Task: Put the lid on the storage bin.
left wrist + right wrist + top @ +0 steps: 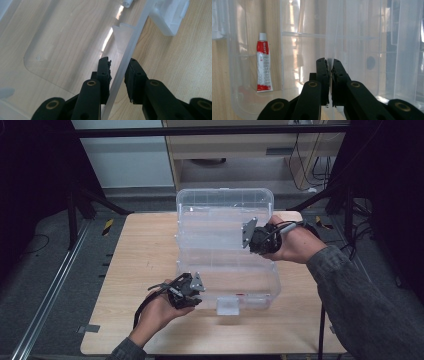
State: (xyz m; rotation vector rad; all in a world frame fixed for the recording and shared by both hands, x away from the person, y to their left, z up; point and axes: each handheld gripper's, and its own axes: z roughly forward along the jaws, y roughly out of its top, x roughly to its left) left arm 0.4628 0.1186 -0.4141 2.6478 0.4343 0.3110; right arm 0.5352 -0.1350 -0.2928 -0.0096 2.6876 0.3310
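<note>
At the near left, the left hand-held gripper [196,289] straddles the front rim of the clear plastic storage box [260,285], its jaws apart with the wall between them. The box sits mid-tabletop [140,255], bare wood around it. Farther right, the right hand-held gripper [248,235] is clamped on the raised lid [215,202] edge. A red-and-white tube [264,66] lies inside the box.

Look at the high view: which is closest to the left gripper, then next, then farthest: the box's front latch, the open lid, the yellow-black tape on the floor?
1. Front latch, just beside left gripper.
2. Yellow-black tape, far left floor.
3. Open lid, at the back.
</note>
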